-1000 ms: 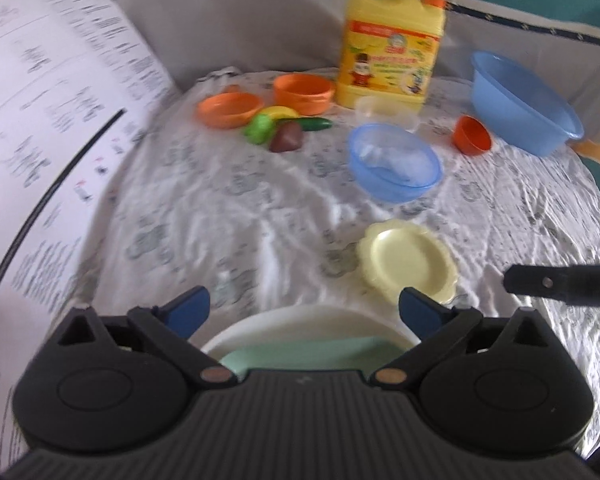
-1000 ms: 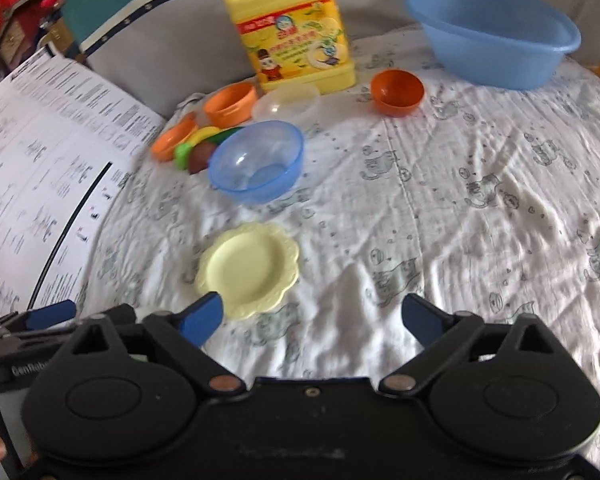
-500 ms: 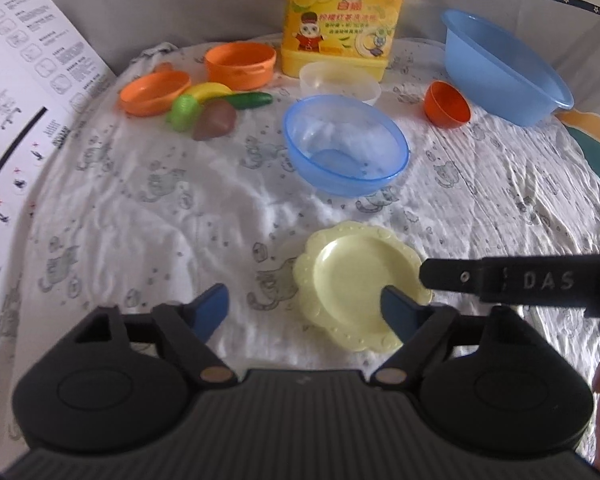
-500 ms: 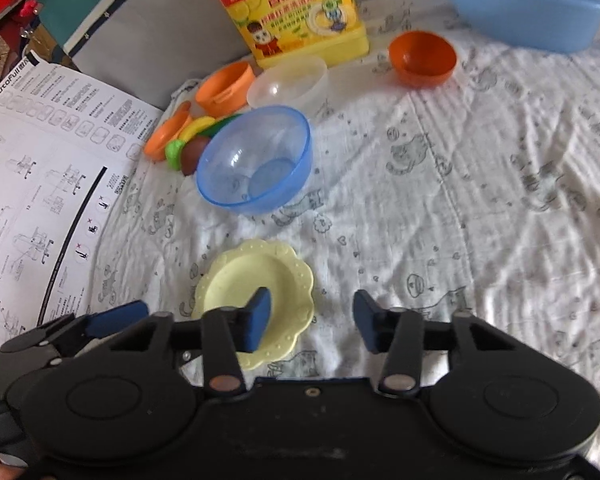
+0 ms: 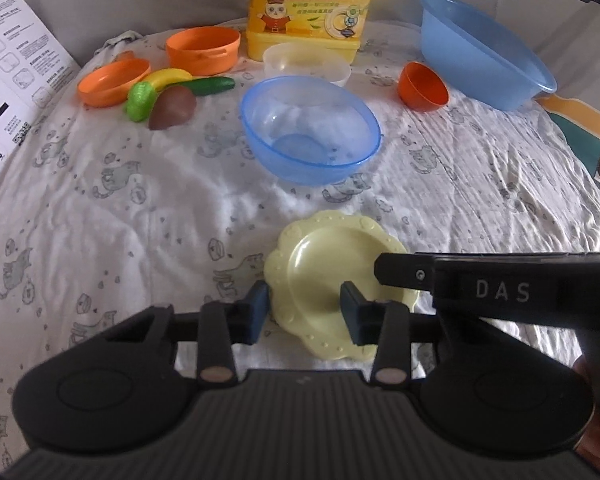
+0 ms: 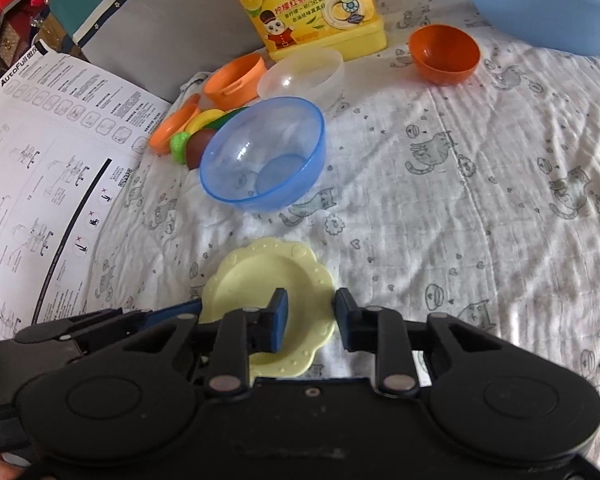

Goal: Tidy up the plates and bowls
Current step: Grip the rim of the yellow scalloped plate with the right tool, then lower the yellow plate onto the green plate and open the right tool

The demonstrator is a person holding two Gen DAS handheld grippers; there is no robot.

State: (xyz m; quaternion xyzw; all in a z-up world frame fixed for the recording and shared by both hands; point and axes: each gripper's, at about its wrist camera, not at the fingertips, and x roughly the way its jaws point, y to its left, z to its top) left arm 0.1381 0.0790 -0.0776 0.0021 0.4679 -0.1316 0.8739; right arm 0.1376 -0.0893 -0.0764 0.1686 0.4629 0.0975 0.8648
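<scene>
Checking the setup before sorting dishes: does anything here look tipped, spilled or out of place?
The small orange bowl lies tipped on its side by the blue basin. Toy fruit lies loose among the orange dishes. Nothing is spilled. The yellow plate lies flat, both tongs closing around its edges.

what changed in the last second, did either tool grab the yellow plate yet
Both tools came forward and down to the yellow plate. The left tool and right tool went from wide open to narrow and are closing, each with a plate edge between its jaws; a firm grip isn't clear. The plate, blue bowl and the rest stayed put.
</scene>
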